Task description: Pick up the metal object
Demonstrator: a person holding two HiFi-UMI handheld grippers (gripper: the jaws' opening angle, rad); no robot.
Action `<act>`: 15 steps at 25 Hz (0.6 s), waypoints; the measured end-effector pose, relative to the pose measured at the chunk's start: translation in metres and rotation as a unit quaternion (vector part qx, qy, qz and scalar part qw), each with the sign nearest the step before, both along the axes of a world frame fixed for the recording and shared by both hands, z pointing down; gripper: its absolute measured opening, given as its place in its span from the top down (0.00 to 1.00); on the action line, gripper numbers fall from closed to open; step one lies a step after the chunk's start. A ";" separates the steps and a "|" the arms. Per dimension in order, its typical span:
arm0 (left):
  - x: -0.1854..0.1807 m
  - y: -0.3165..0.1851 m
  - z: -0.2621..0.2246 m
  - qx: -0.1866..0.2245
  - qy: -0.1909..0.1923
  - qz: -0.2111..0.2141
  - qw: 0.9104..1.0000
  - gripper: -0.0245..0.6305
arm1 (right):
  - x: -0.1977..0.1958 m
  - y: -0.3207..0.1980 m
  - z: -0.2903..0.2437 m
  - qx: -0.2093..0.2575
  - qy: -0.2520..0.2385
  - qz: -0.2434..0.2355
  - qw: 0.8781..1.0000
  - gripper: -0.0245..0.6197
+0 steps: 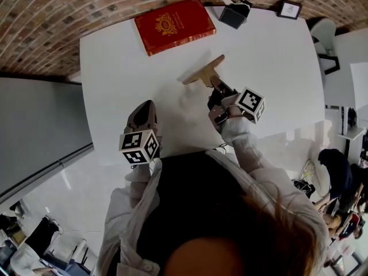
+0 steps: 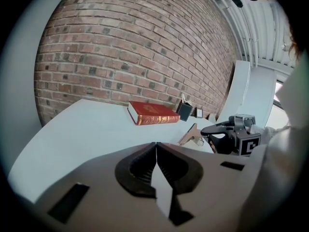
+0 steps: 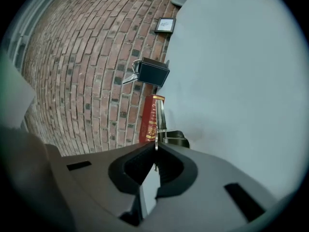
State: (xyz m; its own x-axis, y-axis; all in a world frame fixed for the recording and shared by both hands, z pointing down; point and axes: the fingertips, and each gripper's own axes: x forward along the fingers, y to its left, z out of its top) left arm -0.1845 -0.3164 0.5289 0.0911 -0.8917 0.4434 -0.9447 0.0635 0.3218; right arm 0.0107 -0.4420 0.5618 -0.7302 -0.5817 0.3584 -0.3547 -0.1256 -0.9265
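Observation:
The metal object (image 1: 204, 72) is a flat brass-coloured T-shaped piece near the middle of the white table (image 1: 115, 68). My right gripper (image 1: 214, 84) is shut on its near end. In the right gripper view the metal object (image 3: 158, 112) shows edge-on as a thin plate pinched between the shut jaws of the right gripper (image 3: 155, 146). From the left gripper view the metal object (image 2: 190, 134) looks tilted, and the right gripper (image 2: 231, 138) holds it from the right. My left gripper (image 1: 147, 104) rests at the table's near left, shut, with nothing in the left gripper (image 2: 156, 145).
A red book (image 1: 174, 25) lies at the back of the table by the brick wall. A black box (image 1: 234, 13) and a small framed picture (image 1: 289, 8) stand at the back right. The table's left edge (image 1: 86, 102) drops to the floor.

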 end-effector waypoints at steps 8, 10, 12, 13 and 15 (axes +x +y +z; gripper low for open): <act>0.007 0.018 -0.016 0.016 -0.013 0.007 1.000 0.94 | 0.010 0.015 -0.030 0.044 -0.002 0.003 0.999 0.94; 0.007 0.023 -0.019 0.020 -0.017 0.007 1.000 0.94 | 0.012 0.019 -0.038 0.064 0.007 -0.003 0.998 0.94; 0.009 0.029 -0.022 0.024 -0.020 0.007 0.999 0.94 | 0.015 0.025 -0.045 0.086 0.023 -0.011 0.996 0.94; 0.009 0.031 -0.024 0.026 -0.022 0.007 0.999 0.94 | 0.017 0.028 -0.049 0.095 0.030 -0.014 0.995 0.94; 0.012 0.036 -0.028 0.031 -0.025 0.008 0.999 0.94 | 0.020 0.034 -0.056 0.107 0.037 -0.019 0.993 0.94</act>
State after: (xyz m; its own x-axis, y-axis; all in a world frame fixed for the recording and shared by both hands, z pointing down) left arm -0.1726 -0.2805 0.5006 0.0855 -0.9163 0.3912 -0.9603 0.0289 0.2776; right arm 0.0310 -0.4077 0.5055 -0.7292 -0.6234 0.2821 -0.4231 0.0867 -0.9019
